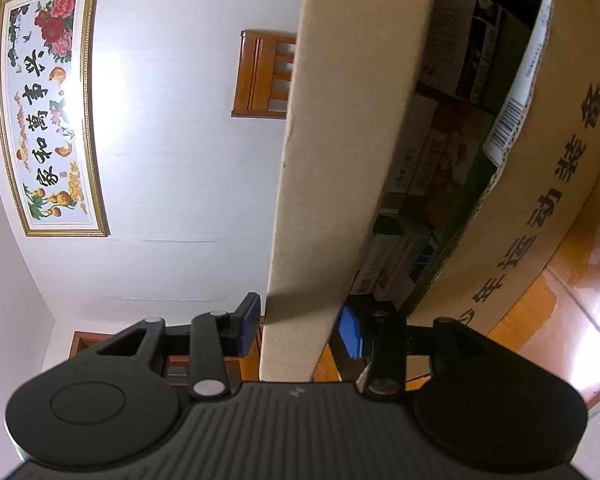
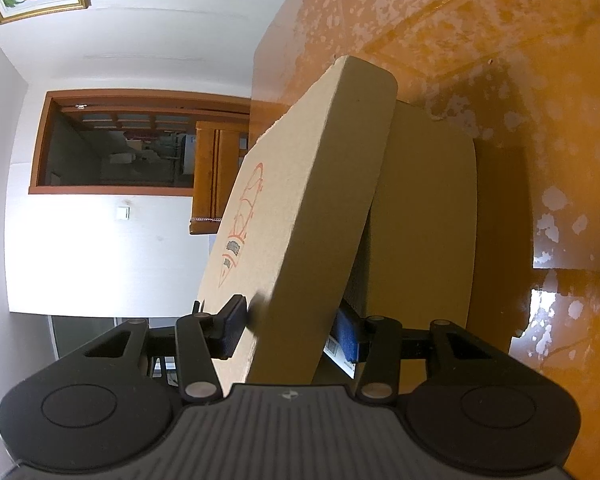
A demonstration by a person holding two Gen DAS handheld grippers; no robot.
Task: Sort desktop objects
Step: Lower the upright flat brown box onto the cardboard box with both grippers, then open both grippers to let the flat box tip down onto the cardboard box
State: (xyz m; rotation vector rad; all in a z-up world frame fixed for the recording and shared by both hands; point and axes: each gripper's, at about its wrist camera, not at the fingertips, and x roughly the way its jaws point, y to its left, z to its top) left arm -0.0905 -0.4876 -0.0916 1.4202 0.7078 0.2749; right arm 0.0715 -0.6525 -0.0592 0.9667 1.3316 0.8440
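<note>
An open cardboard box (image 1: pixel 540 220) with black printed characters on its side stands on the orange wooden table (image 1: pixel 572 280), with several packaged boxes (image 1: pixel 440 152) stacked inside. In the left wrist view my left gripper (image 1: pixel 300 328) is shut on one of its flaps (image 1: pixel 340 140), blue pads on both faces. In the right wrist view my right gripper (image 2: pixel 292 328) is shut on another flap (image 2: pixel 320 180) that bears a red printed logo (image 2: pixel 244 216). The box wall (image 2: pixel 424 220) lies just behind that flap. Both views are rolled sideways.
The table top (image 2: pixel 500 40) is worn and patchy. A wooden chair (image 1: pixel 266 76) stands against the white wall beyond the box. A framed floral picture (image 1: pixel 48 100) hangs on that wall, and a wood-framed opening (image 2: pixel 120 144) shows another room.
</note>
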